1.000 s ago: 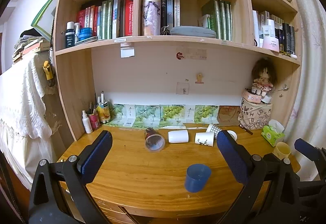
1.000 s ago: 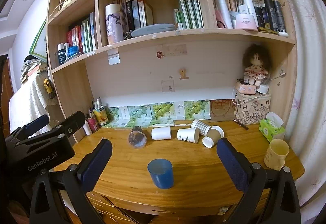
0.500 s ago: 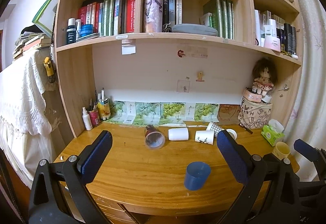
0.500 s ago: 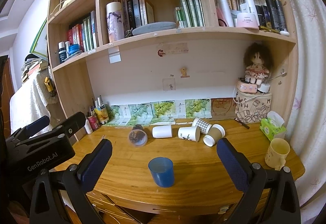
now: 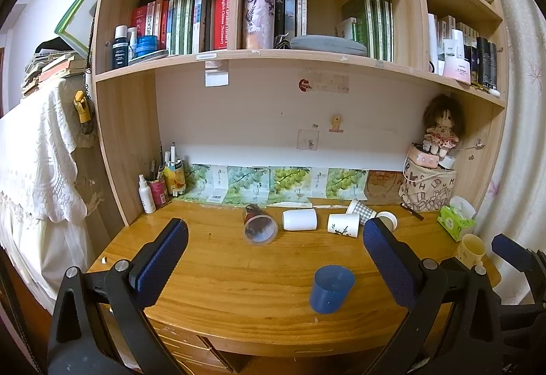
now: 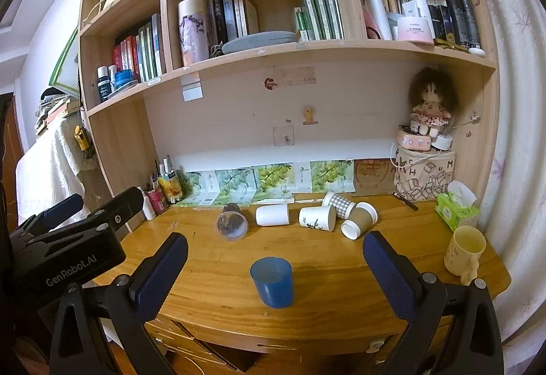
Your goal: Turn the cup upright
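Observation:
A blue plastic cup (image 5: 330, 289) (image 6: 273, 282) stands upright, mouth up, near the desk's front edge. Behind it several cups lie on their sides in a row: a clear cup (image 5: 259, 228) (image 6: 232, 222), a white cup (image 5: 299, 219) (image 6: 272, 214), a leaf-print paper cup (image 5: 343, 224) (image 6: 317, 218), a checked cup (image 6: 338, 202) and a brown sleeved cup (image 6: 359, 224). My left gripper (image 5: 274, 267) is open and empty, held back from the desk. My right gripper (image 6: 274, 267) is open and empty, with the blue cup between its fingers' lines but farther off.
A yellow mug (image 6: 464, 252) stands upright at the desk's right edge, beside a green tissue pack (image 6: 457, 209). A printed box with a doll (image 6: 426, 170) sits back right. Bottles and pens (image 5: 160, 185) stand back left. The left gripper's body (image 6: 65, 248) shows at left.
Both views have shifted slightly, as if the grippers drifted a little back and up. The cups have not moved and both grippers stay open.

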Tool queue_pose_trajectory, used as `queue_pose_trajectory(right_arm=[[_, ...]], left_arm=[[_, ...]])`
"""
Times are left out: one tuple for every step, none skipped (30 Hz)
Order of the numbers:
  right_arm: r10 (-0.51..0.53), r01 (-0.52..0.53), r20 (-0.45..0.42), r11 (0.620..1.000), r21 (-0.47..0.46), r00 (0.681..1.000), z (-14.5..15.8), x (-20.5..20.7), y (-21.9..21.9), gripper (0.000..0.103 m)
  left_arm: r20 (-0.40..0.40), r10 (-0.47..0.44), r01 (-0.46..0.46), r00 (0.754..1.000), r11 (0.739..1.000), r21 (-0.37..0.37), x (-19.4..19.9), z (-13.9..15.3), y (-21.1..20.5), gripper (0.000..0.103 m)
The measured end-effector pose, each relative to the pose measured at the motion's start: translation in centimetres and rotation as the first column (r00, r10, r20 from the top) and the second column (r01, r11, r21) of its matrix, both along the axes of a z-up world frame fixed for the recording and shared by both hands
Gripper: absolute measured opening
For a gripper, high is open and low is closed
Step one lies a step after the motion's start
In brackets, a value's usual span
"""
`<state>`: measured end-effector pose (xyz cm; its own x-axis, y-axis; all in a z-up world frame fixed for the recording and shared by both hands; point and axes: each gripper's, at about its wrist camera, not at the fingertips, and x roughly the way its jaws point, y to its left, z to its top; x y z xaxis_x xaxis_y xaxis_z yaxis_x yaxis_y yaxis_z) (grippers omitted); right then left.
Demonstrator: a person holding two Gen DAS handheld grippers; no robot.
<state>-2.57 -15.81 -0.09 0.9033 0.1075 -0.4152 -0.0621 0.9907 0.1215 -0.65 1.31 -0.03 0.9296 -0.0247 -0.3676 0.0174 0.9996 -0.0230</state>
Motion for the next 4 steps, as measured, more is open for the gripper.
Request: queue_pose_trajectory(right_arm=[[-0.001, 0.001, -0.001, 1.0, -0.001, 1.0, 0.03, -0.01, 0.07, 0.103], [-0.001, 0.001, -0.001, 1.0, -0.001, 1.0, 0.03, -0.01, 0.07, 0.103], [-0.002, 0.002, -0.003, 1.0, -0.002, 1.0, -0.01, -0.1, 0.13, 0.103], [-0.001, 0.001, -0.003, 1.0, -0.001, 1.0, 0.0, -0.07, 0.12, 0.103]], left_arm=[[0.0, -0.001, 0.001, 1.0, 1.0, 0.0, 0.02, 0.01, 0.0, 0.103], [-0.002, -0.003, 0.003, 1.0, 1.0, -0.001, -0.17, -0.08, 0.01, 0.103], [-0.002, -0.003, 0.003, 1.0, 1.0, -0.001, -0.18, -0.07, -0.01, 0.103], [-0.004, -0.003, 0.003, 1.0, 1.0, -0.001, -0.13, -0.07, 0.01, 0.102]])
